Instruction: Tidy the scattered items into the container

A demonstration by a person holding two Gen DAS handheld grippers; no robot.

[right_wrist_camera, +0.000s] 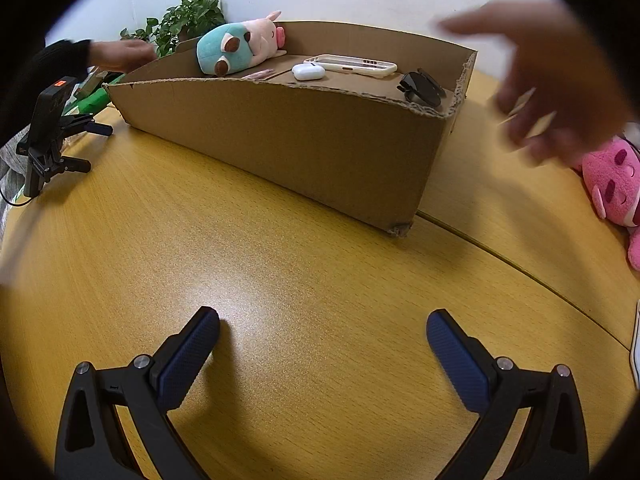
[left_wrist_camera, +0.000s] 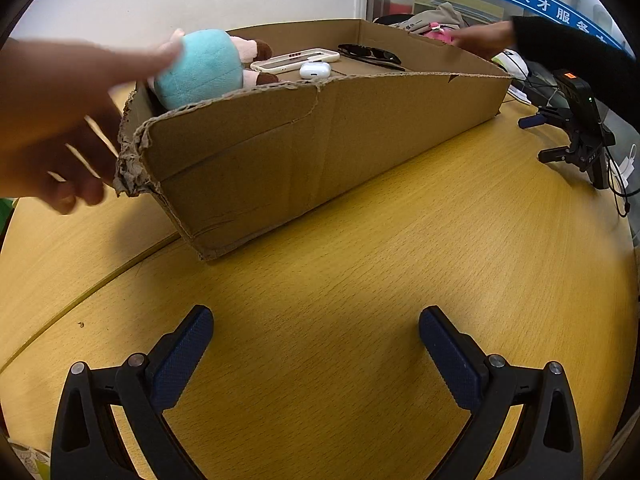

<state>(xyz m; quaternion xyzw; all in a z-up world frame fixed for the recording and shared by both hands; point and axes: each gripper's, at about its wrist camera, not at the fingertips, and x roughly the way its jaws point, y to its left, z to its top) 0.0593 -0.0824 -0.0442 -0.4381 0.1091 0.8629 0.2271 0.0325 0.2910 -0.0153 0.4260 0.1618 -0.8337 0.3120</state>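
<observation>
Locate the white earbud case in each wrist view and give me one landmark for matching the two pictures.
Left wrist view: the white earbud case lies inside the cardboard box, upper centre, in front of the phone case.
Right wrist view: the earbud case lies inside the box, upper centre, to the left of the phone case's near end.
Shared landmark: the teal and pink plush toy, at the box's left end in both views.

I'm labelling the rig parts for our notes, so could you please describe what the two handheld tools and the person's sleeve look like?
Both tools, left and right, have black plastic frames with triangular cut-outs, silver rivets, and dark blue, finely textured pads on each finger. The right tool's body is black, bears an orange label and trails thin black cables. A black sleeve covers one forearm.
</observation>
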